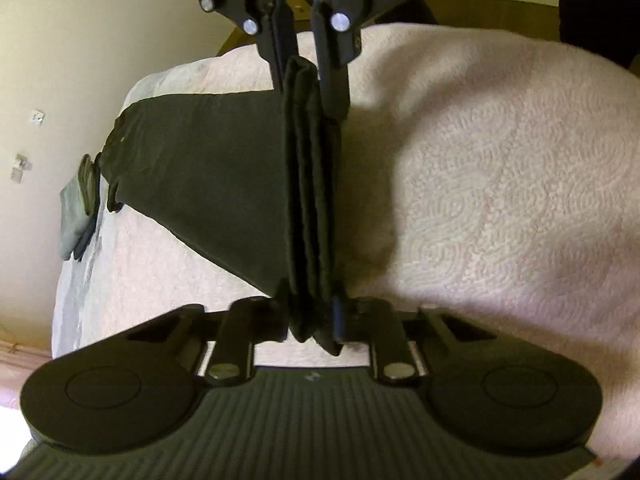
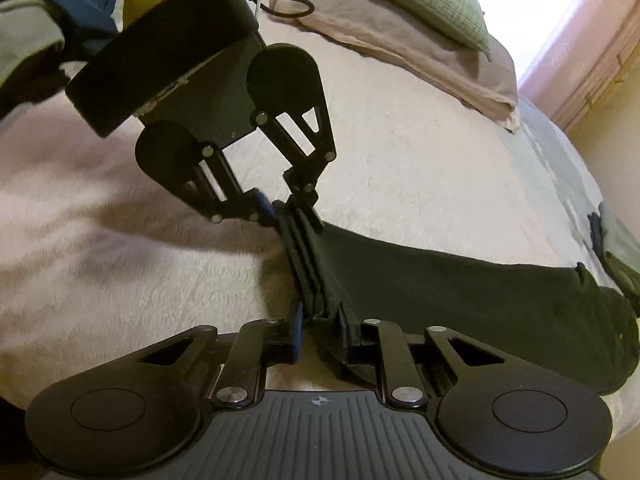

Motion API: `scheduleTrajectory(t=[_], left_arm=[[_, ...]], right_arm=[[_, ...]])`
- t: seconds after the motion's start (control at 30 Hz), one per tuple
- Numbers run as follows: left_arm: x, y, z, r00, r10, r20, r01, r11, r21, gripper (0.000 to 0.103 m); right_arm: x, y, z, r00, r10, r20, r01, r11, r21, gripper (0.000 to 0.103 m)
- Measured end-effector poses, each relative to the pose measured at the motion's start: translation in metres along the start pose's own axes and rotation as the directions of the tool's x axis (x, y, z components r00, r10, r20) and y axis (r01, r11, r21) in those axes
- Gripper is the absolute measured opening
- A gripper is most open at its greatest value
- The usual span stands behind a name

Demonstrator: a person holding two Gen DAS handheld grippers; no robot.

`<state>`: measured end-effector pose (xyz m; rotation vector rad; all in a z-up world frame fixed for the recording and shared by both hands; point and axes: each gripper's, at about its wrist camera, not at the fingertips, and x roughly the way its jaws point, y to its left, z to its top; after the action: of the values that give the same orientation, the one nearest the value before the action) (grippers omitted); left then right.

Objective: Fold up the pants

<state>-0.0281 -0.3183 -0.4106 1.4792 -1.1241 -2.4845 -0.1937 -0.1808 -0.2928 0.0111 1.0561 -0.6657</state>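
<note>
Pants [image 2: 460,300]: dark, stretched from both tools toward the bed's [image 2: 400,152] far edge.
Left tool [image 1: 314,320]: clamped on stacked hem — one end.
Right tool [image 2: 320,320]: clamped on the other end.

The left hand-held gripper [image 1: 314,320] at the frame's bottom clamps the layered edge of the dark pants [image 1: 208,176]. The right hand-held gripper [image 1: 308,68] grips the same edge at top centre. The pants spread leftward over the pale quilted bed [image 1: 500,184].

A bed [image 2: 420,168] was covered by a pale quilted bedspread [image 1: 500,184]; a green pillow [image 2: 428,0] was laid on a folded blanket [image 2: 400,48]. Cream wall [image 1: 60,40], bright pink-curtained window [image 2: 560,20].
</note>
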Motion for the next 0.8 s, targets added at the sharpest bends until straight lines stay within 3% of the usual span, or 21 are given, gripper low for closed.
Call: scheduleTrajectory(t=[0.17, 0.33, 0.53, 0.67, 0.8], left_arm=[[-0.038, 0.017, 0.006, 0.999, 0.022, 0.023, -0.021, 0.999, -0.044, 0.01], [-0.081, 0.006, 0.01, 1.0, 0.015, 0.009, -0.014, 0.996, -0.088, 0.01], [-0.126, -0.01, 0.023, 0.993, -0.092, -0.074, 0.077, 0.98, -0.186, 0.01], [-0.119, 0.051, 0.037, 0.983, -0.165, -0.087, 0.132, 0.946, -0.296, 0.01], [-0.101, 0.139, 0.063, 0.972, -0.227, -0.054, 0.199, 0.929, -0.311, 0.011]], right_arm=[[-0.038, 0.011, 0.007, 0.999, 0.041, 0.027, -0.04, 0.998, -0.04, 0.012], [-0.07, 0.037, 0.019, 0.992, 0.115, 0.048, -0.113, 0.993, -0.043, 0.012], [-0.088, 0.062, 0.021, 0.946, 0.318, 0.071, -0.318, 0.948, -0.01, 0.012], [-0.101, 0.011, 0.019, 0.929, 0.343, 0.135, -0.362, 0.92, 0.153, 0.012], [-0.123, -0.066, 0.009, 0.936, 0.284, 0.207, -0.337, 0.892, 0.3, 0.012]])
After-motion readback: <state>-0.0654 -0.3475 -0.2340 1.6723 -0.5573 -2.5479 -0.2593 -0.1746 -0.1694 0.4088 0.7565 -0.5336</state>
